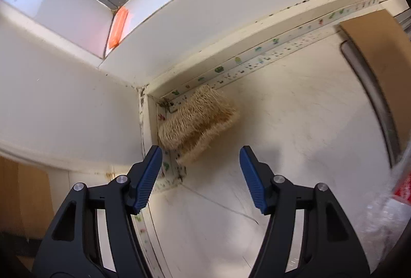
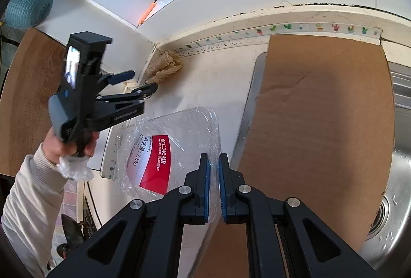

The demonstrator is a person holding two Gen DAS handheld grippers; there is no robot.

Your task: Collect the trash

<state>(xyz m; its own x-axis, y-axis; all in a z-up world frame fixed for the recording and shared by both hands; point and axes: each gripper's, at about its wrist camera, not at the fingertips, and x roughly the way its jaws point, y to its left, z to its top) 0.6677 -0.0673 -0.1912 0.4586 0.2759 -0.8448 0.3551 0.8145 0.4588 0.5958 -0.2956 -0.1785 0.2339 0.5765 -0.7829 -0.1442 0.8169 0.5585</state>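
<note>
The right gripper (image 2: 214,175) has its fingers clamped on a clear plastic tray with a red label (image 2: 164,149) above the white worktop (image 2: 210,77), while the left gripper (image 1: 200,170), fingers apart and empty, points at a tan loofah sponge (image 1: 197,121) in the far corner

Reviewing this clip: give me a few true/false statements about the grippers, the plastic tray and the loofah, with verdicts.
1. The right gripper is shut on the clear plastic tray. True.
2. The left gripper holds the loofah. False: its jaws stand open with nothing between them, and the loofah lies ahead of them in the counter corner.
3. The tray bears a red label. True.
4. The cardboard sheet lies on the loofah. False: it lies partly over the sink, apart from the loofah.
</note>
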